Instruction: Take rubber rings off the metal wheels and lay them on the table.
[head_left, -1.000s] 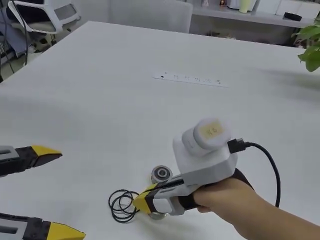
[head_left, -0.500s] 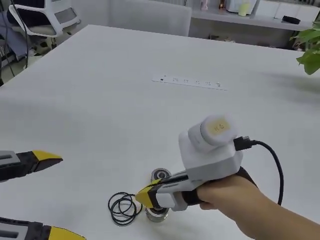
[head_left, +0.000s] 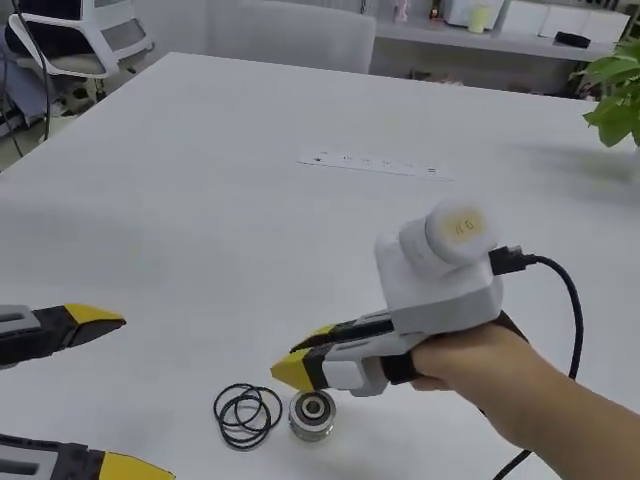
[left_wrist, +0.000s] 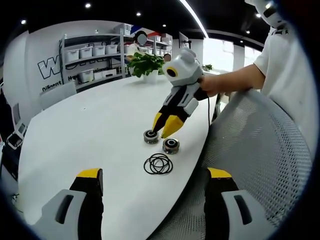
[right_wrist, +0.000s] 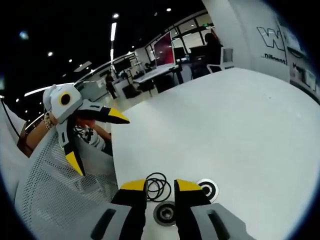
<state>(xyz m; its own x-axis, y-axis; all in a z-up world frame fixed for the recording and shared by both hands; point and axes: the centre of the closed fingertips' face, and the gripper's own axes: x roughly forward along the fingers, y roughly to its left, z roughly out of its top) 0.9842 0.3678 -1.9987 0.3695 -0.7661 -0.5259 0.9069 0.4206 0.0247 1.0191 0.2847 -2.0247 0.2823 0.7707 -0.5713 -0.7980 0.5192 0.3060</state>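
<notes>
Right tongs, narrowly parted and empty, hover just above a metal wheel, which lies at their 6 o'clock on the worktop. Loose rubber rings lie just beside it at 9 o'clock; a second wheel is near. Left tongs, spread wide, wait empty. Likely step: reaching for another ring. Next, lower and pinch the wheel's rim band.

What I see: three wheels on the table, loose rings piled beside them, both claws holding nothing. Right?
Not three. The left gripper view shows two: a far wheel and a near wheel. The rest stands: loose rings lie piled beside them on the table, and the left claw and right claw hold nothing.
</notes>
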